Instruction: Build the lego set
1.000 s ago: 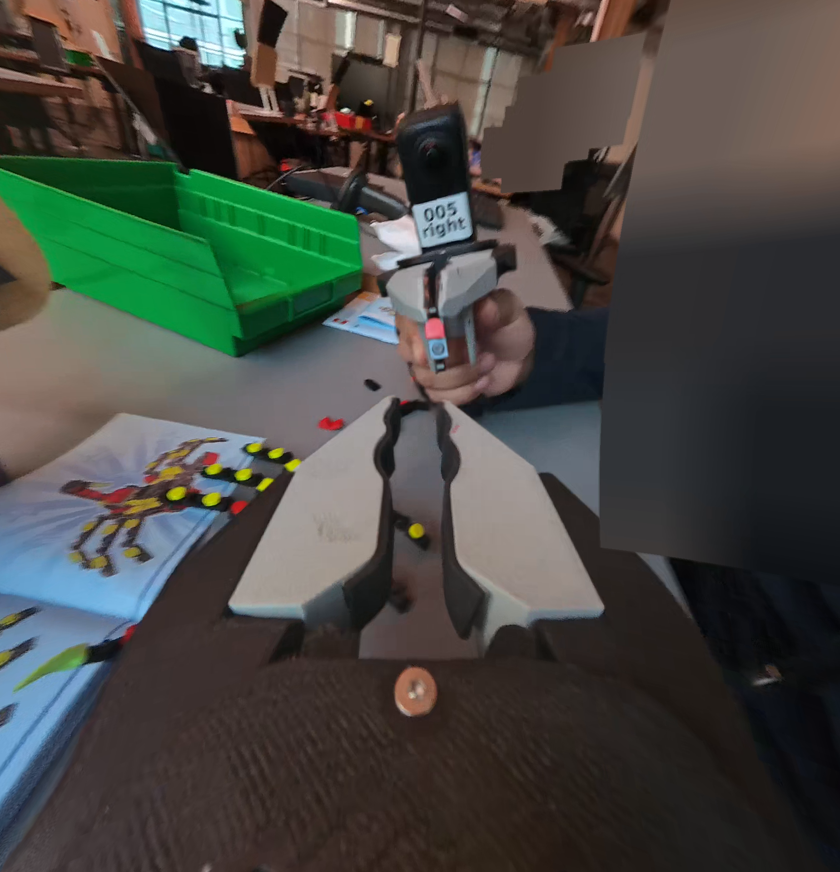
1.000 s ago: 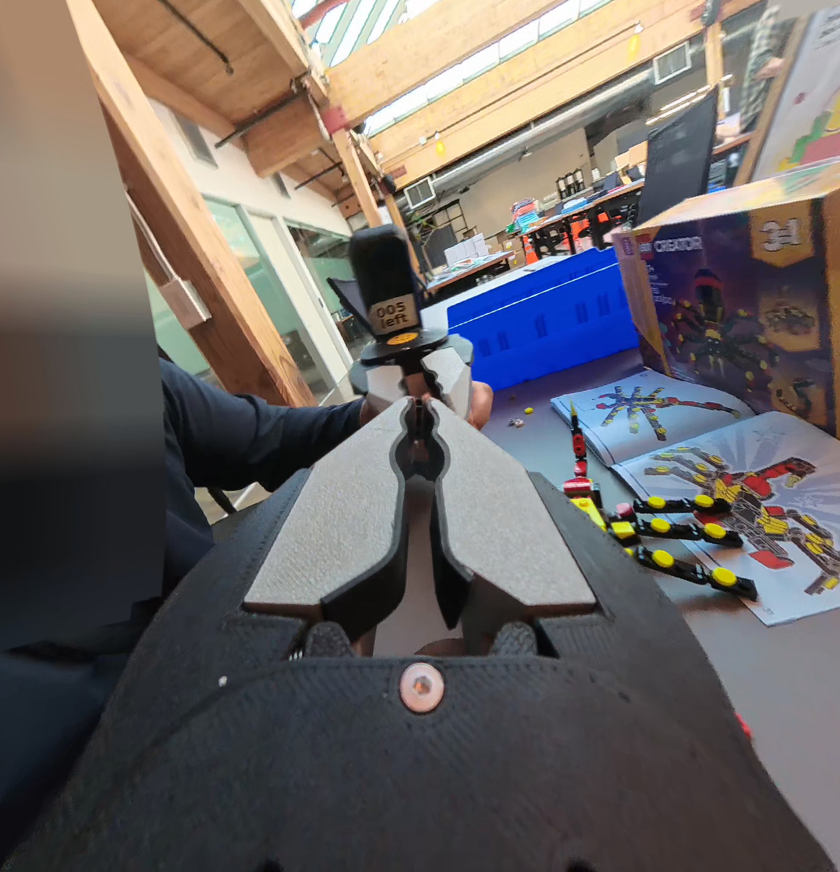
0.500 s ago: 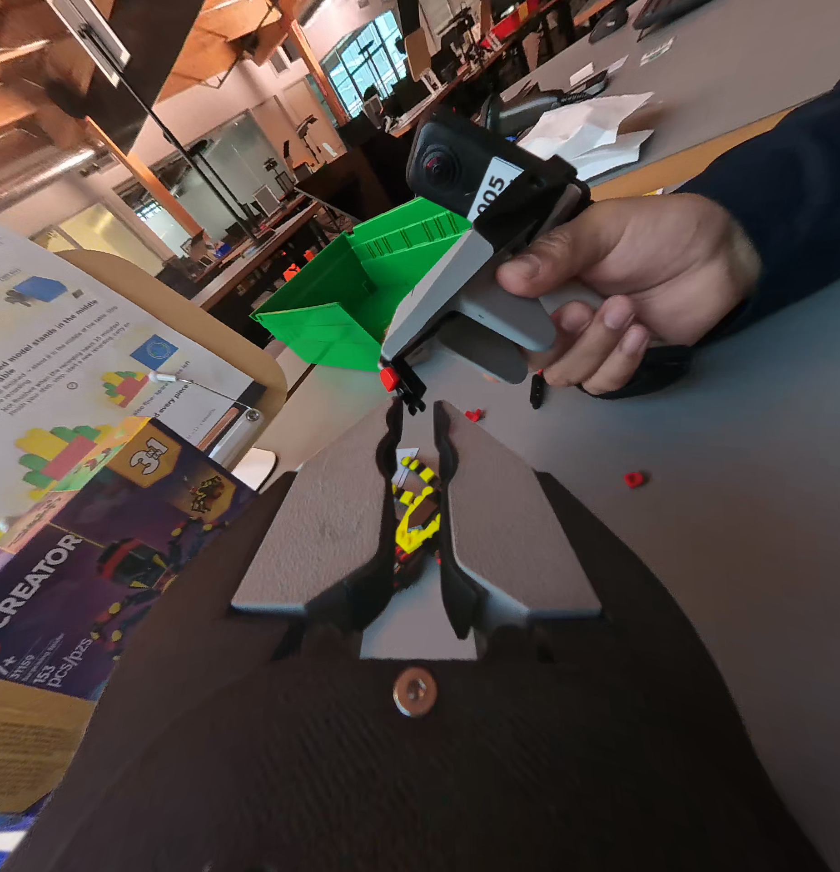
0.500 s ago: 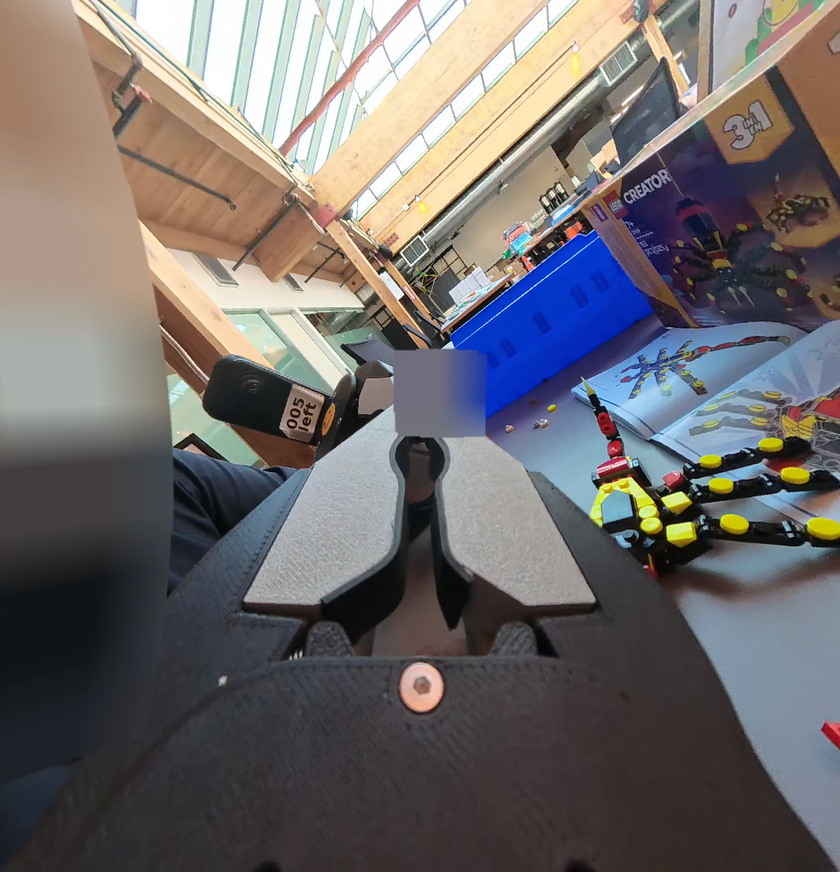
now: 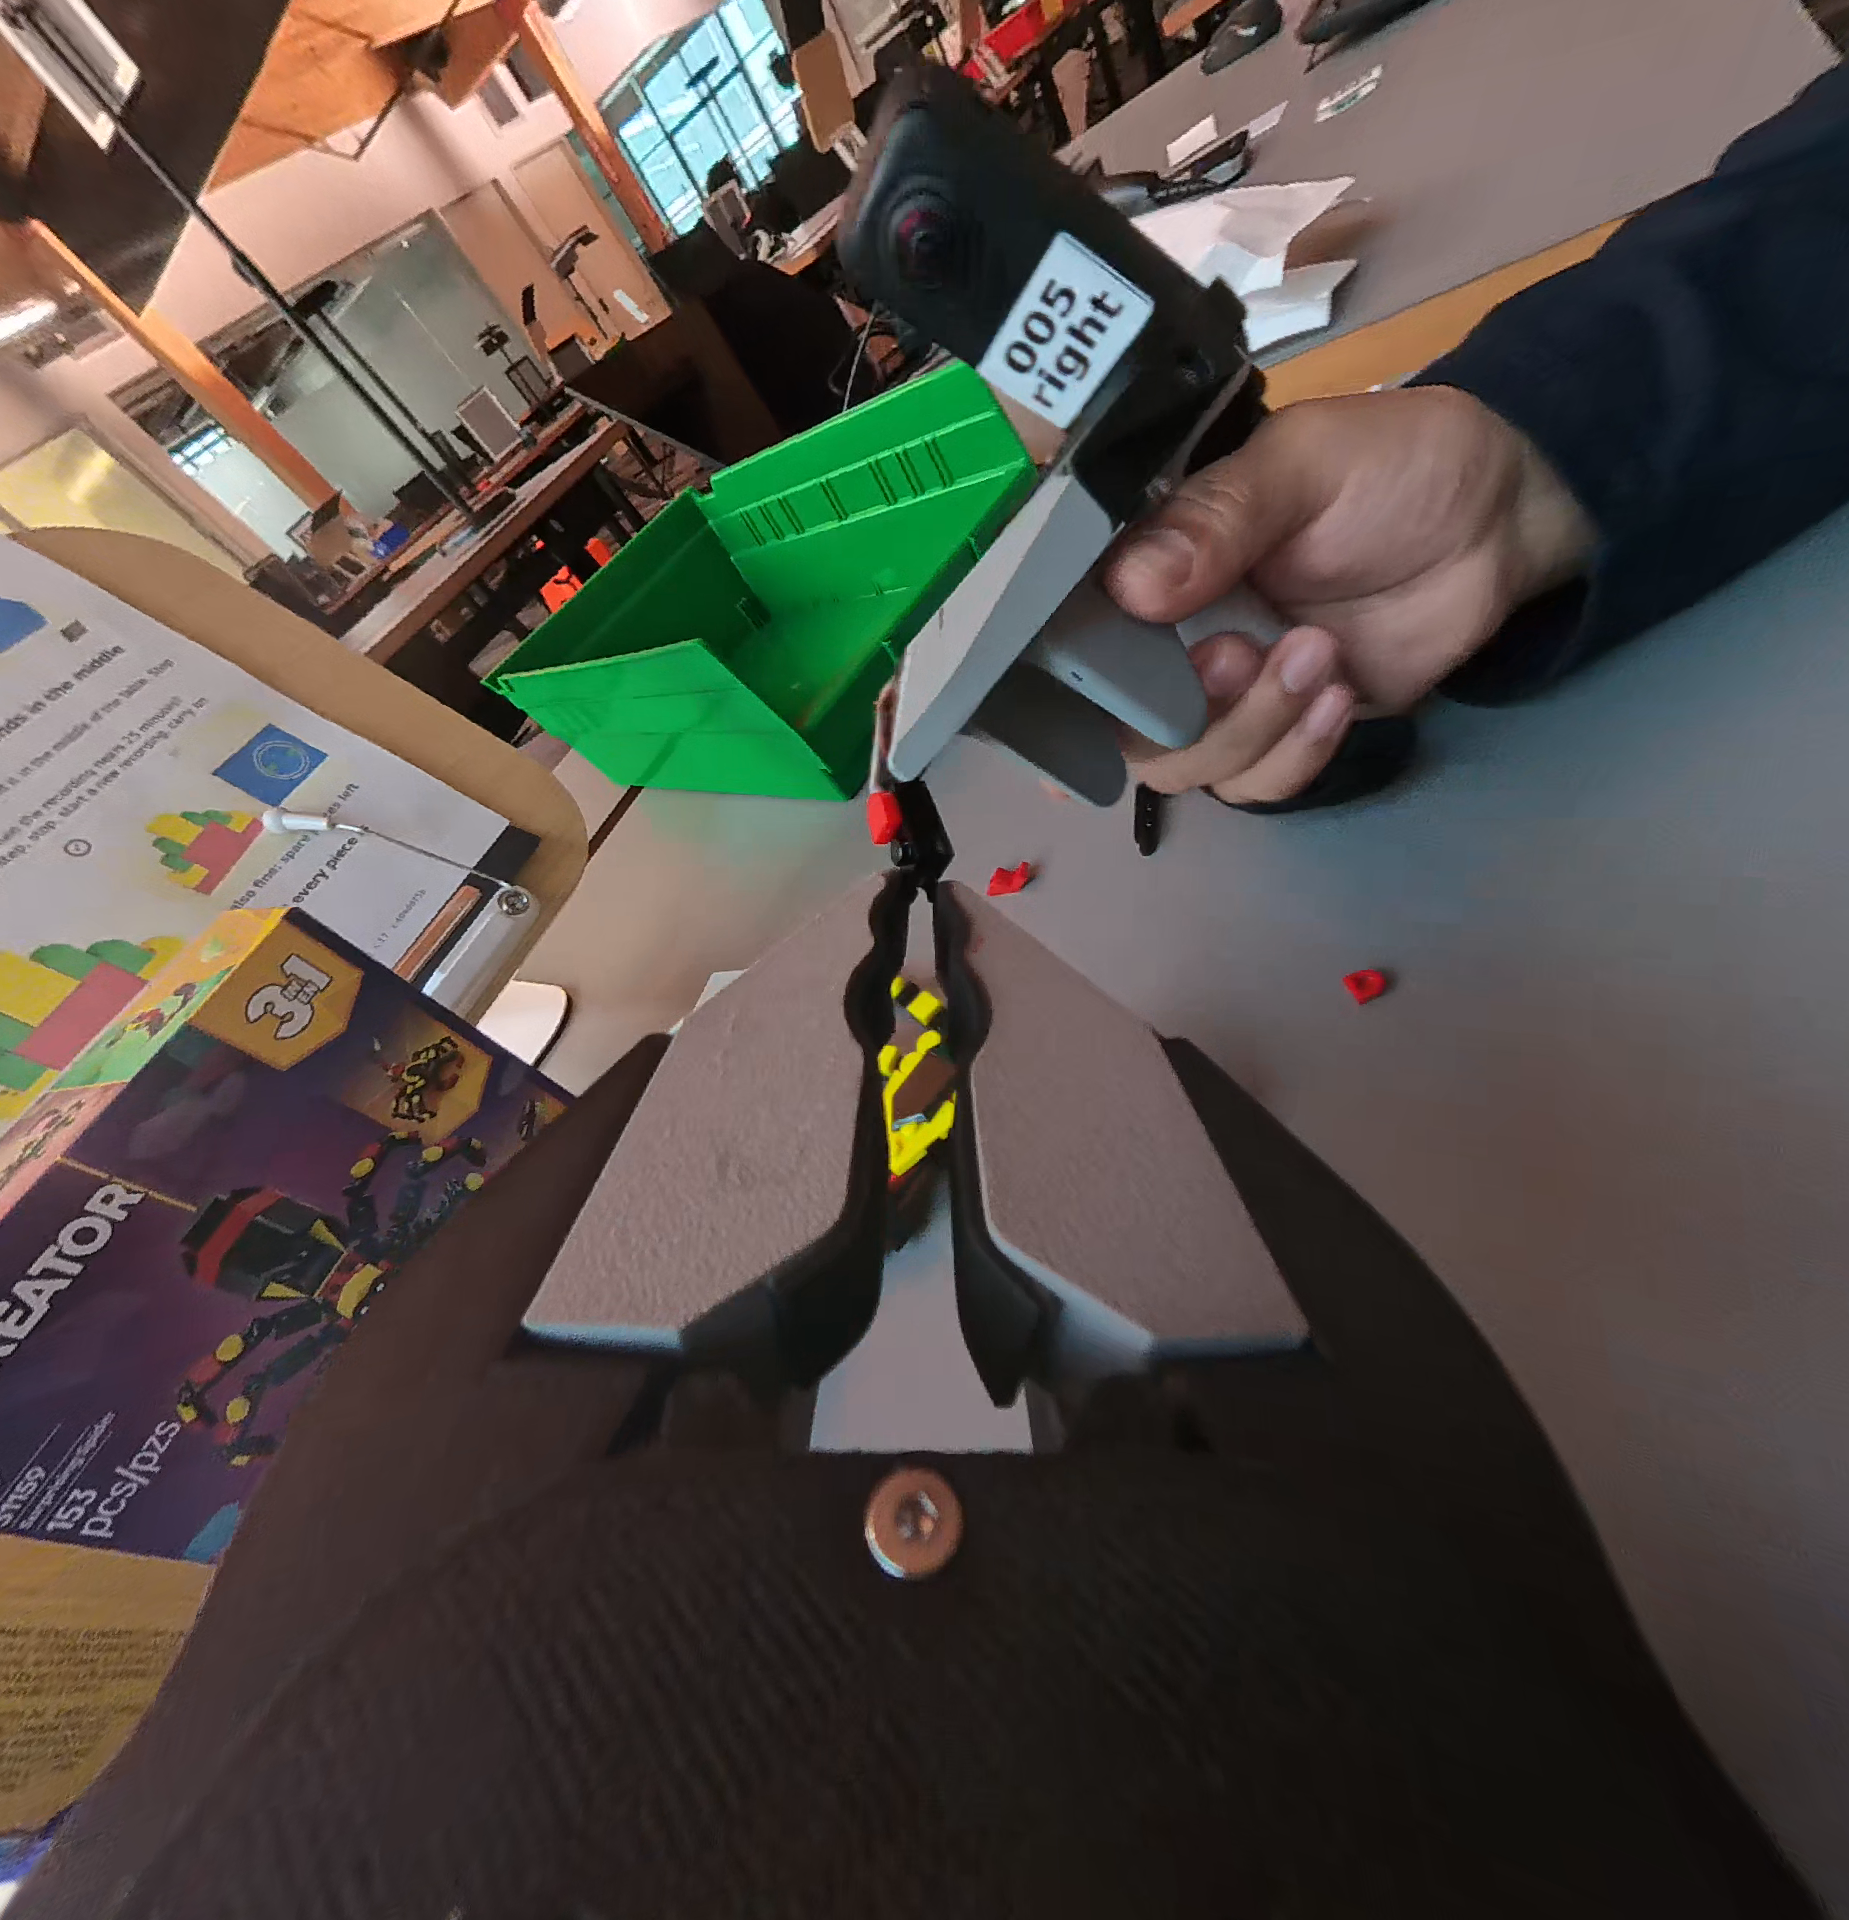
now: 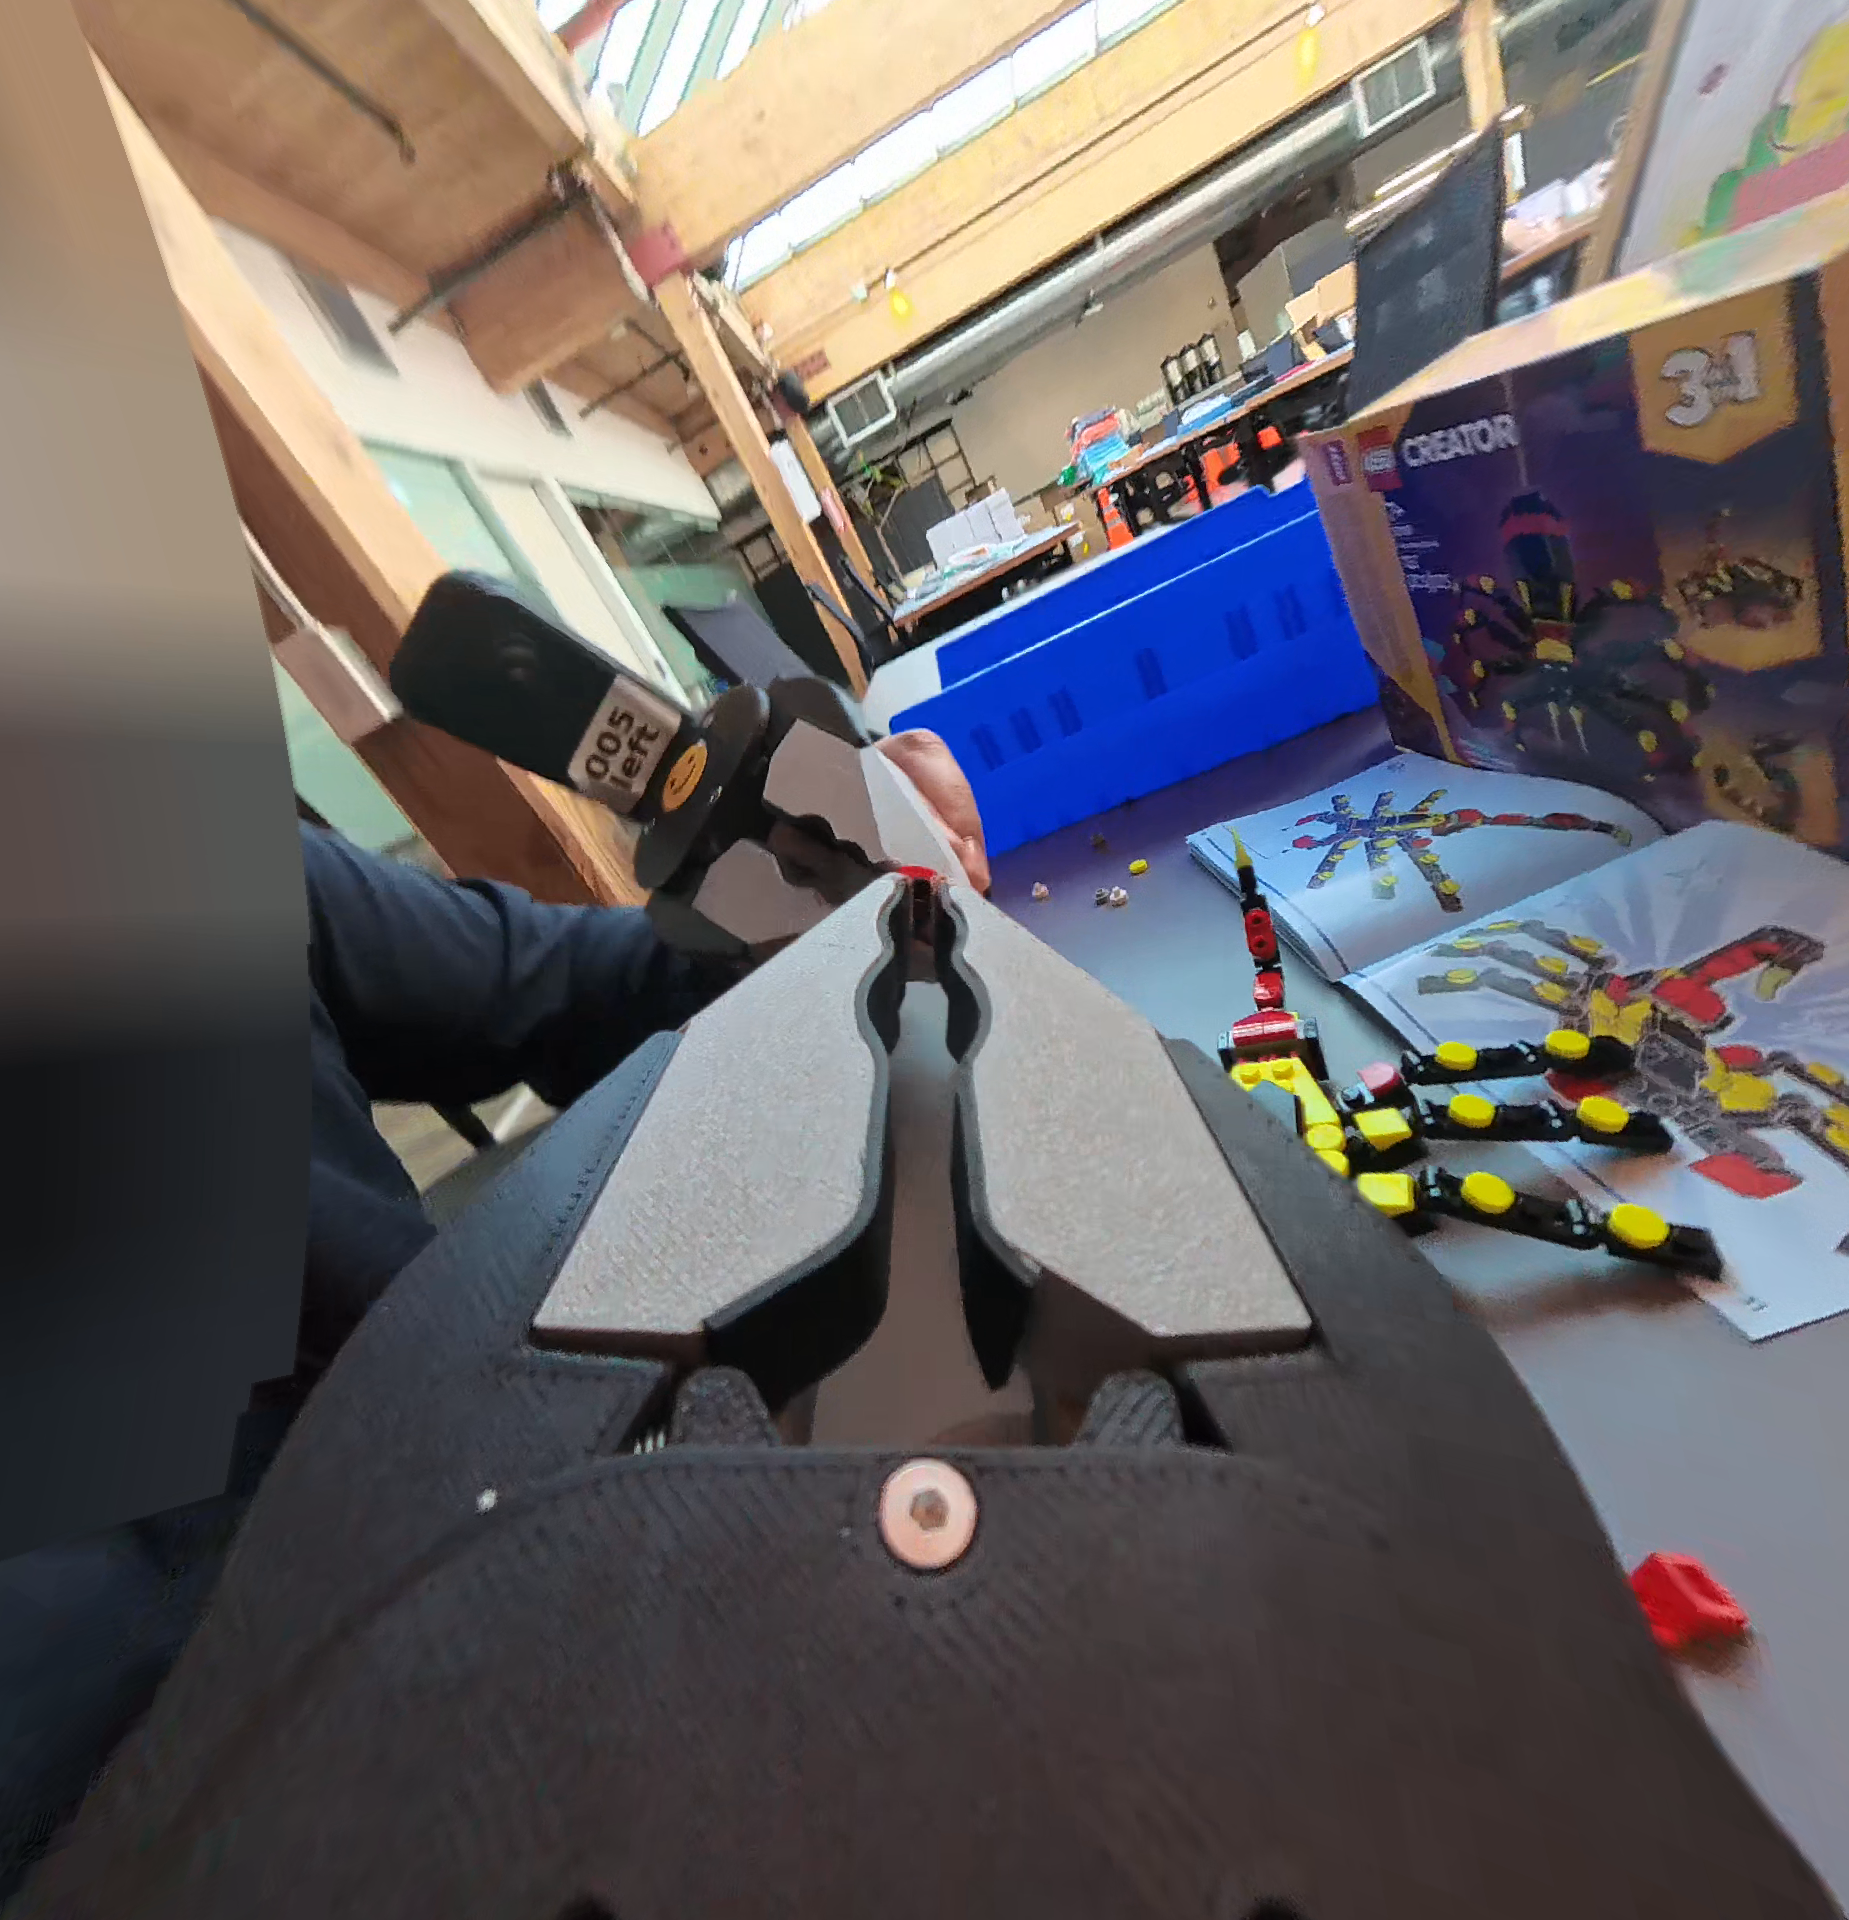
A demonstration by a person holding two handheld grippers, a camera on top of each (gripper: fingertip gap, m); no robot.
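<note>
My right gripper (image 6: 920,906) is shut on a small black-and-red lego piece (image 6: 913,900). In the left wrist view that piece (image 5: 915,831) sticks down out of the right gripper's tips (image 5: 902,781), with its red part on the left side. My left gripper (image 5: 915,888) faces it tip to tip above the table and is shut on the black lower end of the same piece. The black, yellow and red spider model (image 6: 1367,1122) lies on the table right of my right gripper. It also shows through the left fingers' gap (image 5: 915,1091).
The set's box (image 5: 224,1195) stands at the left, in the right wrist view (image 6: 1626,582) at the back right, with open booklets (image 6: 1522,935) before it. A green bin (image 5: 754,644), a blue bin (image 6: 1138,665), loose red pieces (image 5: 1008,880) (image 5: 1364,985) (image 6: 1689,1610) and a black piece (image 5: 1146,821).
The two grippers tilted and came together tip to tip. My left jaws, slightly apart half a second ago, have closed on the end of the piece that the right gripper holds.
</note>
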